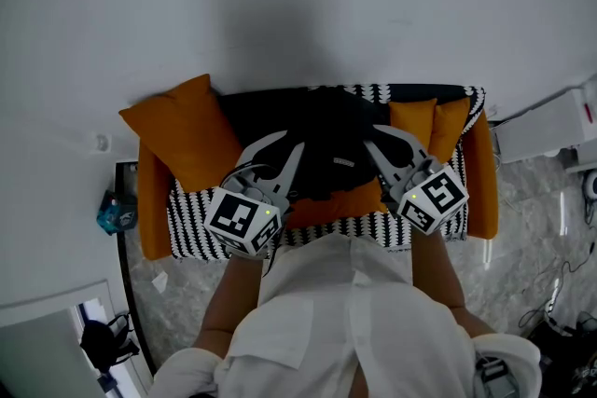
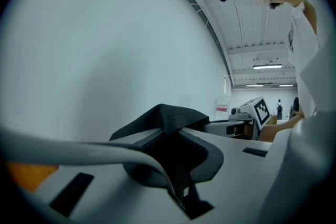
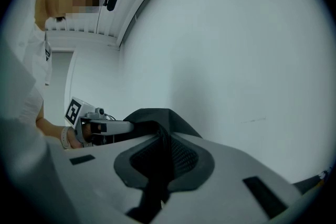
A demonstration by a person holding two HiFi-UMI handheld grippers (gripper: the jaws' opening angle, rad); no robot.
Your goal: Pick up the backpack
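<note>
We find the backpack [image 1: 326, 144] gripped from both sides above the sofa [image 1: 482, 182], and we judge it to be lifted off the seat. The left gripper [image 1: 280, 154] and right gripper [image 1: 384, 149] each have their jaws nearly closed, pinching a fold of black fabric. The two-sided hold shares the load. Both grippers are held about level, angled inward toward each other.
</note>
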